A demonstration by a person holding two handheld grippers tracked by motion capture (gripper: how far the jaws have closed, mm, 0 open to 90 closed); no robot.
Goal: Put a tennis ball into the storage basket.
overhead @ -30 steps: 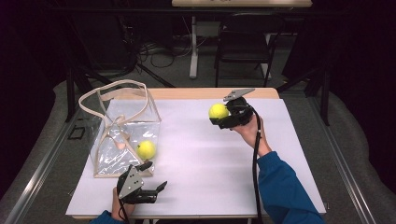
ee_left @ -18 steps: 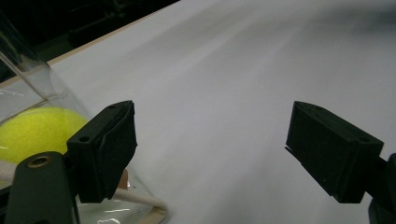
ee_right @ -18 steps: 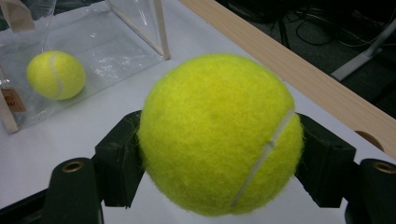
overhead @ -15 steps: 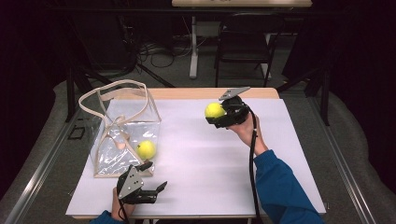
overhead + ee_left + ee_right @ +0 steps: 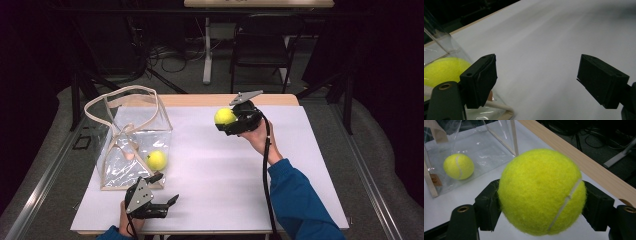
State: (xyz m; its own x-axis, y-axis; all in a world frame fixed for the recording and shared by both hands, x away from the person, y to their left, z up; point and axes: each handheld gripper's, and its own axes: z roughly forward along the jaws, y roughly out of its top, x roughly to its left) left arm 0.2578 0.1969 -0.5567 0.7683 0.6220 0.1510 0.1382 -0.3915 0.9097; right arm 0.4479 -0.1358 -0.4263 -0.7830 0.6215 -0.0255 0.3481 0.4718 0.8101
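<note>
My right gripper (image 5: 227, 121) is held above the far middle of the white table, shut on a yellow tennis ball (image 5: 224, 116) (image 5: 541, 191) that sits between its two black jaws. A clear plastic tote bag (image 5: 134, 145) with beige handles stands at the left, and a second tennis ball (image 5: 156, 160) (image 5: 458, 166) lies inside it. My left gripper (image 5: 165, 192) rests near the front edge just right of the bag's front corner, jaws wide open with nothing between them. In the left gripper view the bagged ball (image 5: 445, 70) shows behind the left jaw.
The table (image 5: 300, 165) is covered in white, with a wooden strip (image 5: 200, 100) along its far edge. A black chair (image 5: 260, 50) and cables stand on the floor beyond. The person's blue sleeve (image 5: 295, 200) crosses the right front.
My right gripper has drifted slightly left with the ball and sits a little lower in the high view. The left gripper, the bag and the ball inside have stayed put.
</note>
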